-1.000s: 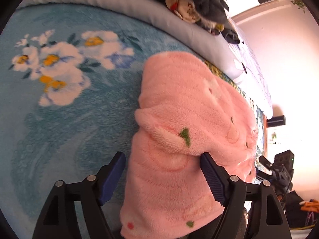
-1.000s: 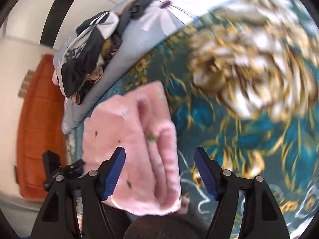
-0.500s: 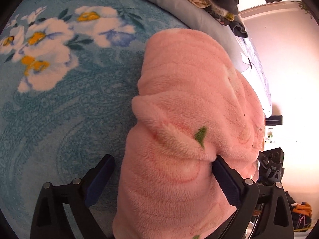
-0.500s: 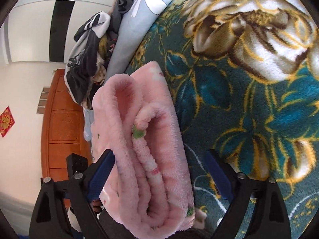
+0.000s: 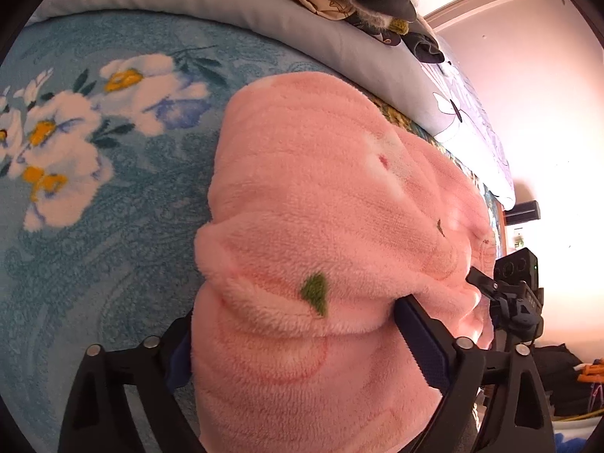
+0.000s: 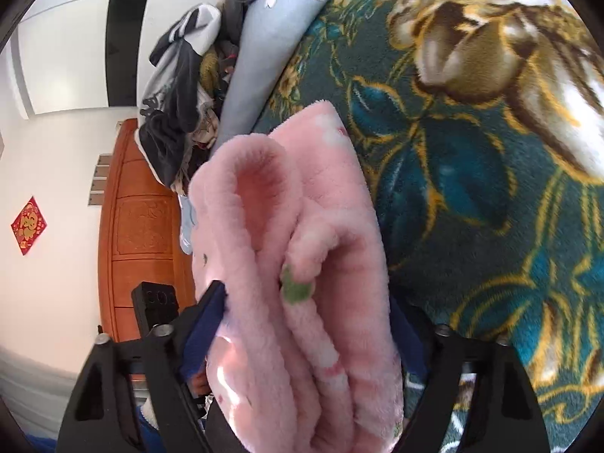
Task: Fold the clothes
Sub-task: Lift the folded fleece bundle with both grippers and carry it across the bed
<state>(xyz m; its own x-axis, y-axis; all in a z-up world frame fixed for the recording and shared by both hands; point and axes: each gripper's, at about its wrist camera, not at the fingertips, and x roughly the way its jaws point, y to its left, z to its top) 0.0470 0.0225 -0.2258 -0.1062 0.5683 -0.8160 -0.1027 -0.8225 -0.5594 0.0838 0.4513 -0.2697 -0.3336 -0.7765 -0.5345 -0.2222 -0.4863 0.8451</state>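
Black gripper (image 5: 298, 343) frames, blue pads (image 5: 421, 343), silver screws.

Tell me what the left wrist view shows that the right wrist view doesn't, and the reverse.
Only the left wrist view shows the white flower print on light blue blanket, and the right claw at the garment's far edge. Only the right shows the orange wooden cabinet, the red wall ornament and the garment's stacked folds end-on. Both show the pink fleece garment between claw fingers, the pale pillow and the heaped clothes.

The bed's floral blanket (image 5: 113, 226) carries the folded pink fleece garment (image 5: 321, 226); a pale bolster (image 5: 264, 19) lies just beyond it.
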